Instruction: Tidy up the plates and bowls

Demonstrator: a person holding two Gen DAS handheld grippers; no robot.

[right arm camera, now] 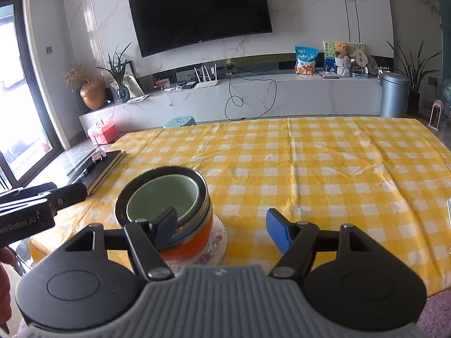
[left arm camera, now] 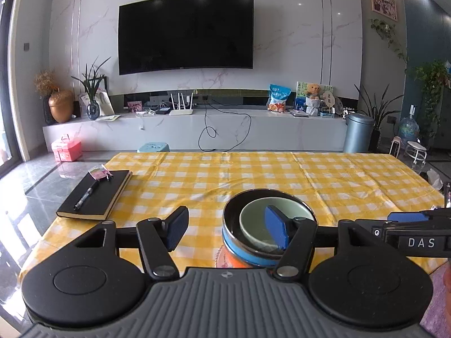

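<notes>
We hold the left gripper point(left arm camera: 225, 226) and right gripper point(right arm camera: 221, 229) with jaws apart, gripping nothing. The stack of bowls point(right arm camera: 169, 211) on a plate point(right arm camera: 217, 242) sits just ahead, between them, on the table point(right arm camera: 324, 169).

Both wrist views look forward and slightly down, close over the near edge of the desk point(left arm camera: 282, 169) toward the TV wall point(right arm camera: 304, 17) — sharing the bowl stack point(left arm camera: 253, 242).

L claw point(left arm camera: 225, 226) & R claw point(right arm camera: 222, 229): both agape, empty, angled down, side by side.
</notes>
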